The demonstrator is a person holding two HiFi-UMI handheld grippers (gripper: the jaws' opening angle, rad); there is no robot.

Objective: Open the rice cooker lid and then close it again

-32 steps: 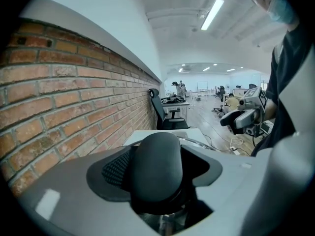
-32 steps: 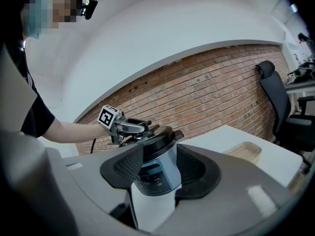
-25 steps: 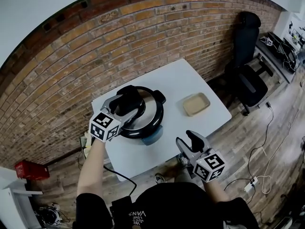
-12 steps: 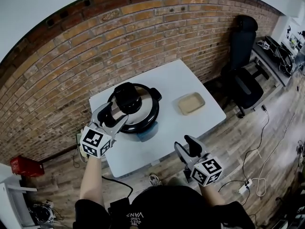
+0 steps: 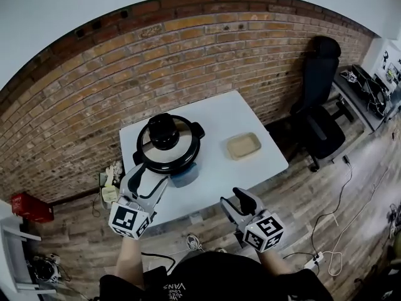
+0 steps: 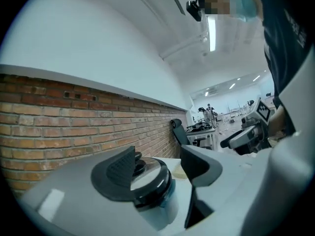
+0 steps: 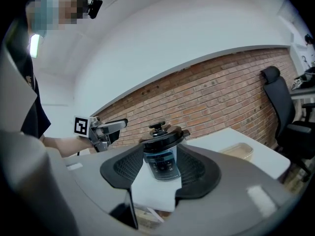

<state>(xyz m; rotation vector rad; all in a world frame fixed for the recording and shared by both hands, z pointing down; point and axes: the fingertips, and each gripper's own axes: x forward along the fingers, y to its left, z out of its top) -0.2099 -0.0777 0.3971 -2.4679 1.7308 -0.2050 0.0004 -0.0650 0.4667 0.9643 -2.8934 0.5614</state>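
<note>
A second ago the left tool (image 5: 150, 175) reached over the rice cooker (image 5: 168, 146) with its jaws at the black knob (image 5: 163, 130). It has since drawn back to the worktop's (image 5: 219, 115) near left corner, clear of the cooker and touching nothing. Its jaws stand wide apart and empty; in the left gripper view the cooker shows beyond the gap, well apart from both pads. The right tool (image 5: 237, 200) has also backed off a little from the near edge. Its jaws are spread too and hold nothing, and the right gripper view frames the cooker in the distance between them.

The cooker has not moved. It stands by the worktop's left edge, toward the far left corner, with its lid (image 5: 178, 144) down and seated flat. The lid is round and shiny with a black rim, topped by the chunky black knob. The body is black with short side handles and a bluish panel on the front. A shallow beige dish (image 5: 243, 146), rectangular with rounded corners, lies toward the near right corner, well apart from the cooker.

The worktop is smooth, white and square, with its far edge against a red brick wall (image 5: 188, 49). A black office chair (image 5: 321, 99) stands to the right of it on a floor (image 5: 341, 193) of wood planks, where cables trail. A red box (image 5: 30, 207) sits low at the left.
</note>
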